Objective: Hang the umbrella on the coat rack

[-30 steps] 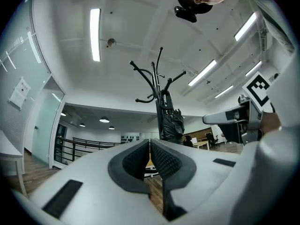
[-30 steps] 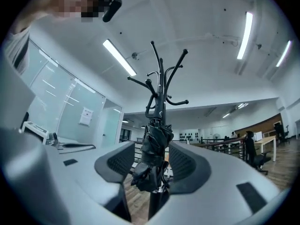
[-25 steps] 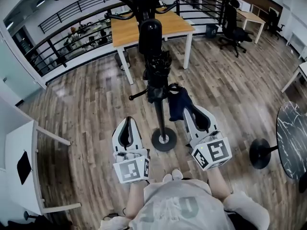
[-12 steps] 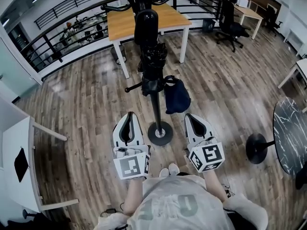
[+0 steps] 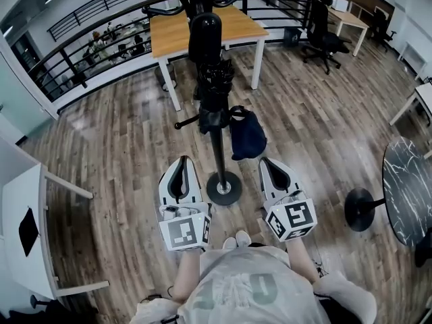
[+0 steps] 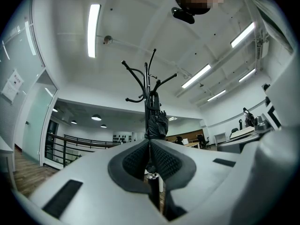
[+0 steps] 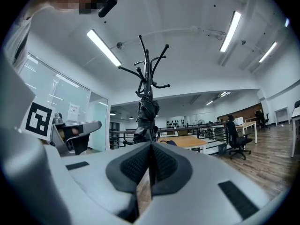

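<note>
Both of my claws are low in front of me and hold nothing. The left claw [image 5: 181,169] has its pads pressed together, and so does the right claw [image 5: 271,163]. Each claw's own view shows the ribbed pads meeting on a thin seam with nothing caught in it.

Just past the claw tips is the round base [image 5: 224,187] of the coat rack [image 5: 220,150], and my shoes are close behind it. I think that is the nearest risk. If I step or swing a claw forward, I could knock the base or the pole and shake everything above.

Higher on the pole, the folded dark blue umbrella [image 5: 247,133] hangs on the right side, clear of the floor, from one of the short low pegs. I judge the hanging itself to be done. I cannot tell how far its strap sits over the peg, because the loop is too small to make out. If it is only on the tip, a small jolt or the umbrella's own swing could let it slide off and drop.

Above the umbrella, a black bundle [image 5: 214,86] hangs around the pole; I cannot tell whether it is a bag or a garment. With that weight high up, I expect the rack would rock easily if bumped.

Beyond the rack are a wooden desk [image 5: 177,42], a black railing [image 5: 88,63] and an office chair [image 5: 322,32]. All three are well apart from the rack, so I see no danger from them.
</note>
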Tool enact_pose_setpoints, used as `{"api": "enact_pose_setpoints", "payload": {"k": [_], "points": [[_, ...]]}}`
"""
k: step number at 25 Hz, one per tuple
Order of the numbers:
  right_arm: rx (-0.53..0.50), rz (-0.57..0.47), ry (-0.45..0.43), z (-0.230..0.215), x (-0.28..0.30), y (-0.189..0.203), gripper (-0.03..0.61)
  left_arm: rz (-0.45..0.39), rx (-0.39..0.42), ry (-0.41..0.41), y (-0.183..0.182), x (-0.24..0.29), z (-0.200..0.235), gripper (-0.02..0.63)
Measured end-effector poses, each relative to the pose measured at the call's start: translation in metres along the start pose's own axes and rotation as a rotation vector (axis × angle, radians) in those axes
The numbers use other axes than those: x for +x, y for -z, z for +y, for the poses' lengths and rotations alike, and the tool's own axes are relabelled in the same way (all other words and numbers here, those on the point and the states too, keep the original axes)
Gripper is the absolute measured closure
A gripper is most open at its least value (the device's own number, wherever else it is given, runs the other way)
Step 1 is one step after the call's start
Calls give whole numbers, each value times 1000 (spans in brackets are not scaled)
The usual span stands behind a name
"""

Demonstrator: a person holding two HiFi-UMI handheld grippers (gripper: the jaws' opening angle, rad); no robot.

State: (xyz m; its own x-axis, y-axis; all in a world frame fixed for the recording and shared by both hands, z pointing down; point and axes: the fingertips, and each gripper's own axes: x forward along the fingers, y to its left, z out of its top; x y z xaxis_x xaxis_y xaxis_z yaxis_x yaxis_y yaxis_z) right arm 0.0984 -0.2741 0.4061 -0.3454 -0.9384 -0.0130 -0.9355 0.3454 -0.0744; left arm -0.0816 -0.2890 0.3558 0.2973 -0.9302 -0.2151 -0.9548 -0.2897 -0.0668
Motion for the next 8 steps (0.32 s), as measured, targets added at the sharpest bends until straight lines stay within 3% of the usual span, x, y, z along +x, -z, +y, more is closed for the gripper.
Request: {"api": "enact_pose_setpoints", "payload": {"k": [8], "points": [[8,0,0,0,-5,-2,549,0,-2,11,-4,-1,-5,582]]}}
